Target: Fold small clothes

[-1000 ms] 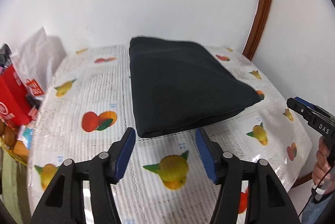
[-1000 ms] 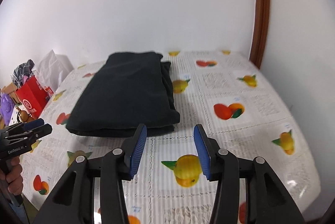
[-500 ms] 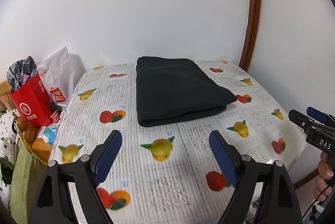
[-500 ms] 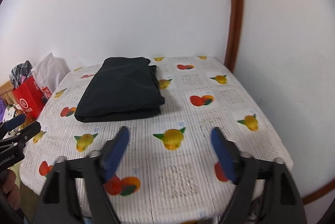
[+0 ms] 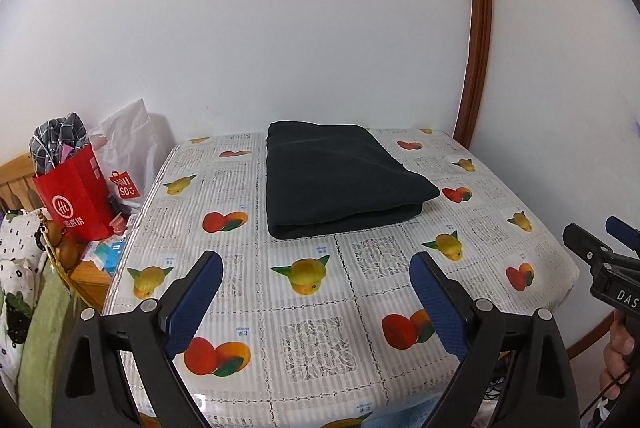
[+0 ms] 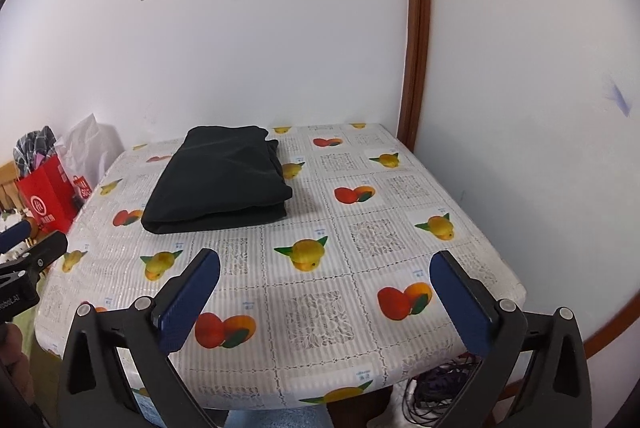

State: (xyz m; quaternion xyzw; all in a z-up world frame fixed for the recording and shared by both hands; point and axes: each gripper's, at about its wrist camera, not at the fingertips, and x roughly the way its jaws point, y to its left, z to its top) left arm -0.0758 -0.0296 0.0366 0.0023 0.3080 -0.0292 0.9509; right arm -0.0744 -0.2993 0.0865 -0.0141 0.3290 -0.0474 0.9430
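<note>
A dark folded garment (image 5: 340, 175) lies flat on the far half of the table (image 5: 312, 340), which has a fruit-print cloth; it also shows in the right wrist view (image 6: 220, 175). My left gripper (image 5: 316, 280) is open wide and empty, held back over the table's near edge. My right gripper (image 6: 324, 276) is open wide and empty too, well short of the garment. The right gripper also shows at the right edge of the left wrist view (image 5: 600, 252), and the left gripper at the left edge of the right wrist view (image 6: 28, 248).
A red paper bag (image 5: 76, 195) and a white plastic bag (image 5: 128, 151) stand left of the table, with clutter on a wooden shelf (image 5: 92, 268). White walls meet behind the table at a brown trim (image 5: 476, 39). Cables (image 6: 436, 392) lie on the floor under the table.
Both grippers have pulled back and up from the folded garment and opened wider. The garment stays where it was on the table.
</note>
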